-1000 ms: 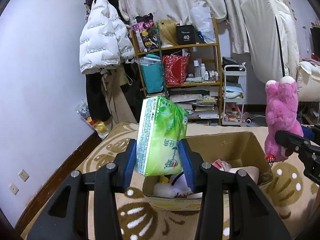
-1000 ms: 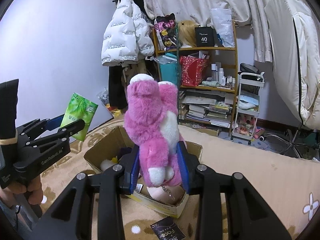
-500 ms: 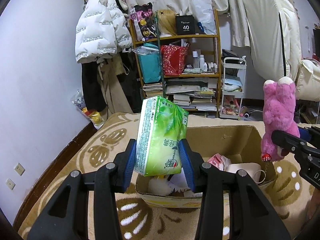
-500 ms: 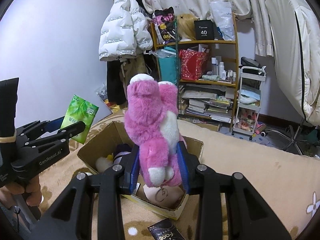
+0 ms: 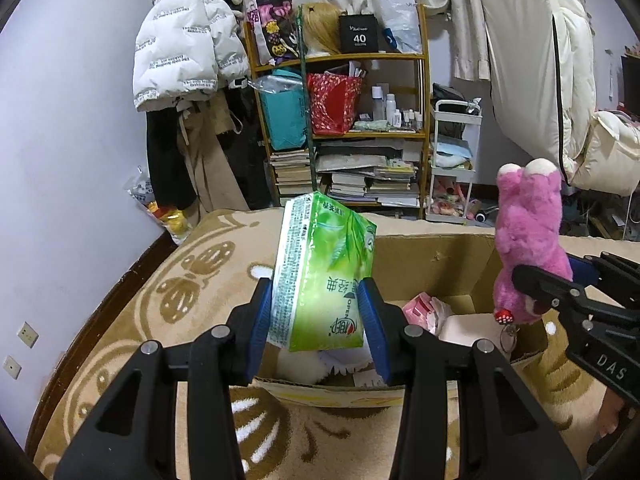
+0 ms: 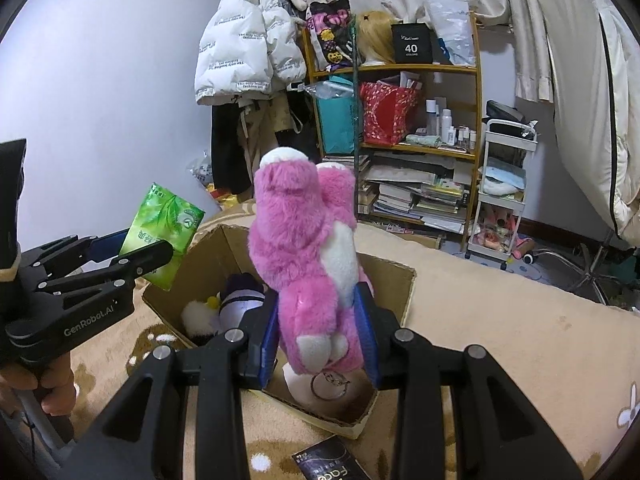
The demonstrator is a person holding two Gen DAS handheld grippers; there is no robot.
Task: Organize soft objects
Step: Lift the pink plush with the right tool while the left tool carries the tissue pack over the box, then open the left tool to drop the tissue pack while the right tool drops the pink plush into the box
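My left gripper [image 5: 318,312] is shut on a green tissue pack [image 5: 324,272] and holds it above the near edge of an open cardboard box [image 5: 424,256]. My right gripper [image 6: 318,332] is shut on a pink plush bear [image 6: 308,256], held upright over the same box [image 6: 392,276]. The bear also shows at the right of the left wrist view [image 5: 528,248]. The tissue pack shows at the left of the right wrist view [image 6: 164,232]. Soft toys and a pink item [image 5: 424,308] lie inside the box.
The box sits on a tan patterned blanket [image 5: 168,312]. A cluttered shelf [image 5: 360,128], a white cart [image 5: 456,160] and a hanging white jacket [image 5: 180,40] stand behind. A black packet [image 6: 332,464] lies in front of the box.
Both grippers have moved closer to the box and tipped down a little, so it looks larger and its inside shows more. Each still holds its item.
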